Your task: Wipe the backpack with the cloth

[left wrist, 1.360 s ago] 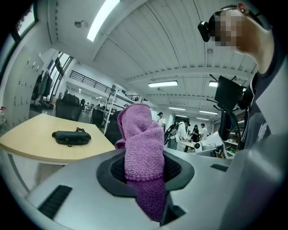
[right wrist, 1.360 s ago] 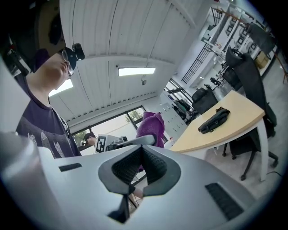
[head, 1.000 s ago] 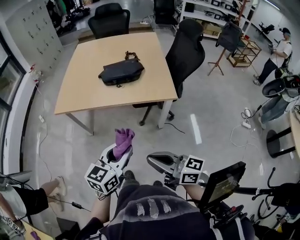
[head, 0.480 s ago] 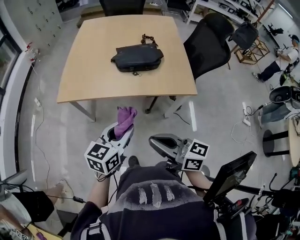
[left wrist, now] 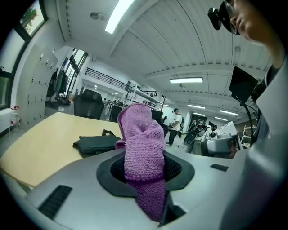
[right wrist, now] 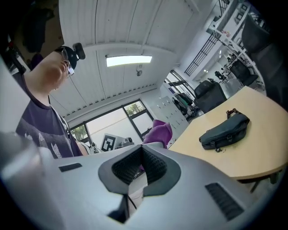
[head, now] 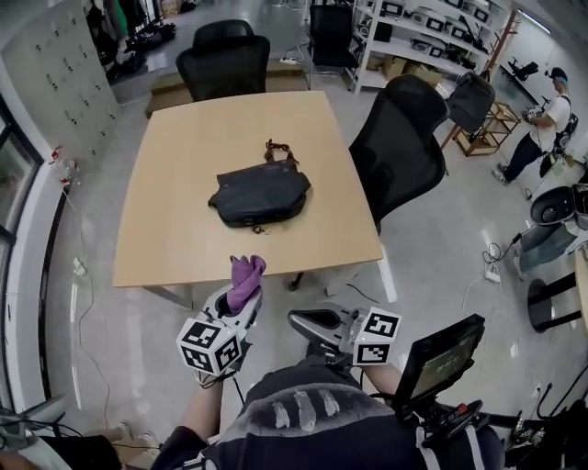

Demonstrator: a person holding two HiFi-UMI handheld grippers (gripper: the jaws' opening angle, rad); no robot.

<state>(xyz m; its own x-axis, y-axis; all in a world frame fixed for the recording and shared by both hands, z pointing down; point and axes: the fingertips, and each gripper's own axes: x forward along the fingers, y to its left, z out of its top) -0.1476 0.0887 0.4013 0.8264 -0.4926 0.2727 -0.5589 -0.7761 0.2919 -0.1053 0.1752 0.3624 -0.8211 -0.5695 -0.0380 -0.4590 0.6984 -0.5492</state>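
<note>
A dark backpack [head: 260, 195] lies flat near the middle of a light wooden table [head: 175, 229]. My left gripper [head: 241, 292] hangs just short of the table's near edge, shut on a purple cloth [head: 245, 276] that sticks up from its jaws. In the left gripper view the cloth [left wrist: 141, 148] fills the jaws, and the backpack [left wrist: 96, 144] lies beyond on the table [left wrist: 40, 148]. My right gripper [head: 310, 323] is beside it over the floor, shut with nothing in it. Its own view shows the backpack [right wrist: 225, 130] and the cloth [right wrist: 157, 133].
A black office chair [head: 402, 138] stands at the table's right side and another [head: 225, 64] at its far end. Grey lockers [head: 55, 83] line the left wall. Shelves [head: 432, 27] and a standing person [head: 544, 115] are at the far right. A black screen [head: 436, 353] sits by my right arm.
The table's near edge has come close to the left gripper compared with a second ago. Both grippers keep their pose, and the cloth stays held.
</note>
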